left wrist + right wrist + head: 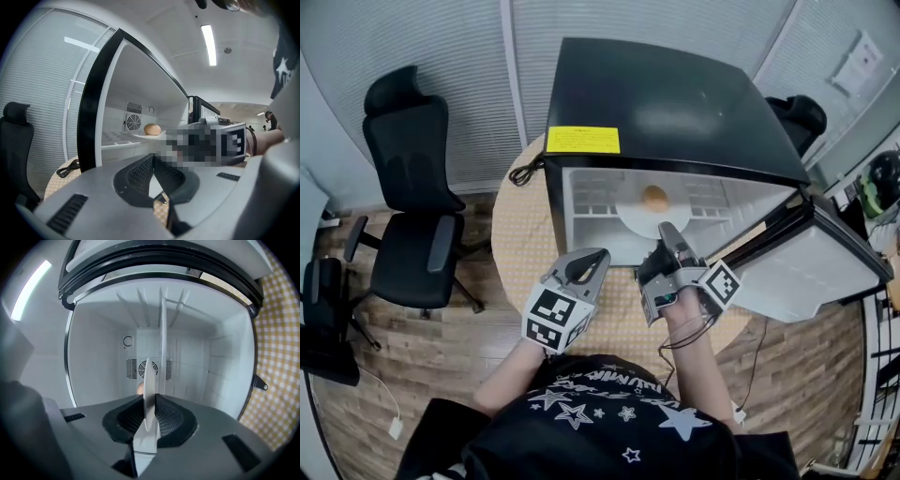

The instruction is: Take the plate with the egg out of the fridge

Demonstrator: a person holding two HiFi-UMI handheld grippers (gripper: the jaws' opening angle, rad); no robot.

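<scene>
Though illegible, yellow label (pixel 582 140) on fridge (pixel 694 89)

The fridge (pixel 666 103) door (pixel 825 272) hangs wide to the right, leaving the mouth open. The right claw (pixel 667 230), clamped on the plate (pixel 630 212) rim, fills the mouth's middle, and the left side is free. Bare bench (pixel 517 239) lies in front, beside the left claw (pixel 600 257).

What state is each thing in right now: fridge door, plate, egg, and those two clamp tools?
fridge door: wide open.
plate: inside the fridge, rim gripped.
egg: whole, lying on the plate.
right gripper: jaws shut on the plate's rim.
left gripper: jaws shut, empty, outside the fridge.
</scene>
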